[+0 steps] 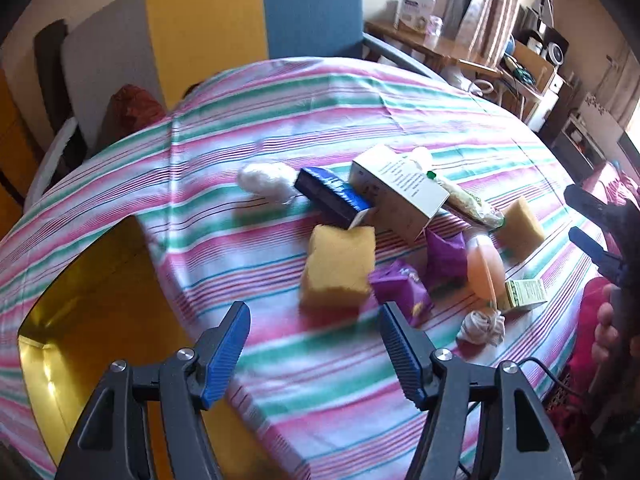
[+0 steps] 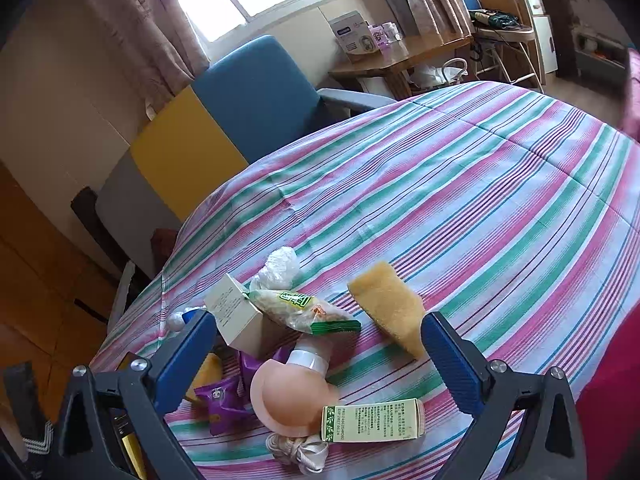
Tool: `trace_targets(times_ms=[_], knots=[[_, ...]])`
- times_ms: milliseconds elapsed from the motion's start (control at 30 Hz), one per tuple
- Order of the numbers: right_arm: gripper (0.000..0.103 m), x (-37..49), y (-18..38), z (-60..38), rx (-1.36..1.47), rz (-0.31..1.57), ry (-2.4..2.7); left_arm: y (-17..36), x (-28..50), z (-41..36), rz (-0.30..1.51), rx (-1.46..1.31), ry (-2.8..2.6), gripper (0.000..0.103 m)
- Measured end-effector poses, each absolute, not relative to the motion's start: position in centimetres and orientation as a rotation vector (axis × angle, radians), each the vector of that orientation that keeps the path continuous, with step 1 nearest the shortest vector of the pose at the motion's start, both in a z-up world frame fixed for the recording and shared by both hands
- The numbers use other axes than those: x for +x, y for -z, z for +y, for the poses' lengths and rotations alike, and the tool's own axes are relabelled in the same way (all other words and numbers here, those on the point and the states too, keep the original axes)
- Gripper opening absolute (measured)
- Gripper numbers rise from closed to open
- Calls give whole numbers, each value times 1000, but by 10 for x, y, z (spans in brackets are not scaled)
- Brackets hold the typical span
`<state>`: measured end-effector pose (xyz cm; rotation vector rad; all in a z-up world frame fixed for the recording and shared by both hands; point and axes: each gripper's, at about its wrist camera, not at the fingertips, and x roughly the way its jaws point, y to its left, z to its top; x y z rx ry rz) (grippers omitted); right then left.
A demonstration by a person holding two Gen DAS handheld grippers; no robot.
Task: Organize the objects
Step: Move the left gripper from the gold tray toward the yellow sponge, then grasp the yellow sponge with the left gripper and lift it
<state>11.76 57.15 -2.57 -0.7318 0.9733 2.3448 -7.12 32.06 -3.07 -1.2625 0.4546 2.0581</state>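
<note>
Left wrist view first: the left gripper hangs over the striped pink, green and white cloth with its blue ribbed jaws spread wide and nothing between them, and just ahead of its tips sits a yellow foam sponge block. Beyond that sponge the clutter is bunched together: a dark blue flat box tucked against a white and grey carton lying tilted, a white fluffy wad off to the left of the blue box, two crumpled purple snack wrappers beside a peach-coloured plastic bottle, a small green-printed box and a knotted bundle of pale cord. A gold-lined open box gapes at the left edge of the cloth, nothing visible inside it. Over on the right wrist view, the right gripper is likewise wide open and holding nothing, poised above the peach bottle, which lies on its side with the small green-printed box touching it and the cord bundle just below. A second yellow sponge lies near the right jaw, and a clear green-labelled food packet leans across the white carton.
</note>
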Motion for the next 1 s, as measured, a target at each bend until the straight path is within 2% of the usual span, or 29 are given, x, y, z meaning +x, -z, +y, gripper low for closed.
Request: trace_targets(times_ms=[500,533,567,767,1000], knots=[[103,112,30,572,-769,981,-2371,93,-108,398,581,-1409,-1933,68],[103,112,30,573,-769,980,-2369,97,-111,398,573,-1426,-1927,65],[103,112,30,573,-769,975,-2367,100,-112,395,557,-1436,-1925,56],[103,110,30,571,-780,934,-2368,80,-108,361,413,-1379,-1974,54],[103,104,31,568,-831,910,-2381,46,-83,321,344,-1264,-2022,54]])
